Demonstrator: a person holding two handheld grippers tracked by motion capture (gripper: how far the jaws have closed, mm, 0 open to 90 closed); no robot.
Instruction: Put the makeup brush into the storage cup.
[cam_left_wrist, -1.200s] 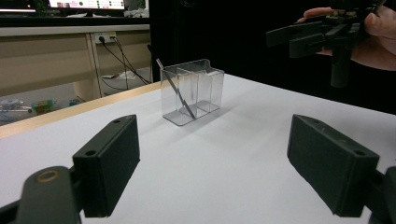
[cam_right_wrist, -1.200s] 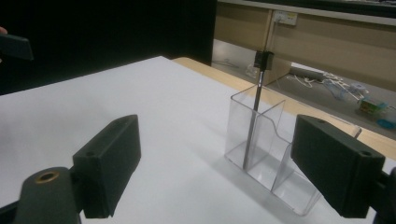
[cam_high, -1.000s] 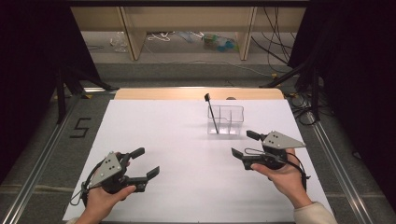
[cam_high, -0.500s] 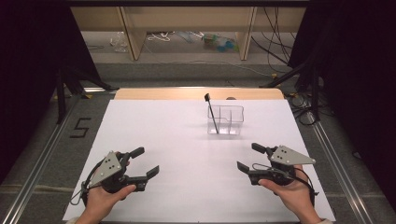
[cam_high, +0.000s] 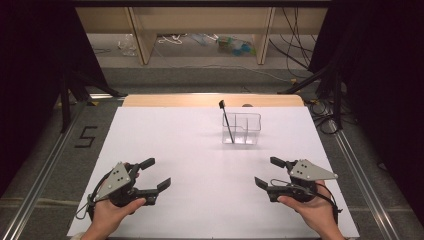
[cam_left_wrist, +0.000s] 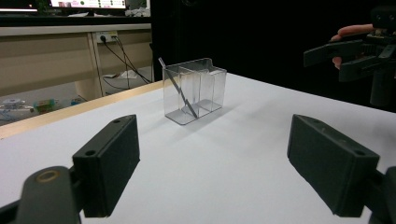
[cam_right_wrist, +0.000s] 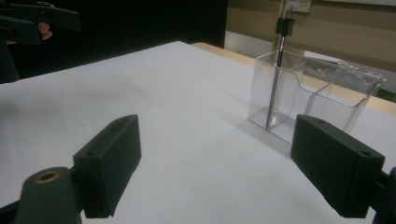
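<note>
A clear plastic container (cam_high: 241, 128) with compartments stands on the white table (cam_high: 180, 145), right of centre toward the far edge. A thin black stick (cam_high: 226, 121) leans upright in its left compartment. My left gripper (cam_high: 158, 172) is open near the front left, nothing between its jaws. My right gripper (cam_high: 266, 171) is open near the front right, also empty. The left gripper view shows my open left gripper (cam_left_wrist: 212, 172), the container (cam_left_wrist: 194, 91) with the stick (cam_left_wrist: 176, 87) ahead, and the right gripper (cam_left_wrist: 327, 63). From my right gripper (cam_right_wrist: 217, 172), the container (cam_right_wrist: 313, 98) and stick (cam_right_wrist: 276, 70) are close ahead.
A wooden strip (cam_high: 200, 100) runs along the table's far edge. Wooden shelf legs (cam_high: 140, 35) and cables (cam_high: 295, 45) lie on the floor beyond. A taped "5" (cam_high: 86, 136) marks the floor at left. Dark stands (cam_high: 65, 95) flank both sides.
My right gripper has drawn back from the container toward the front edge and a little to the right, still open. The left gripper has stayed in place.
</note>
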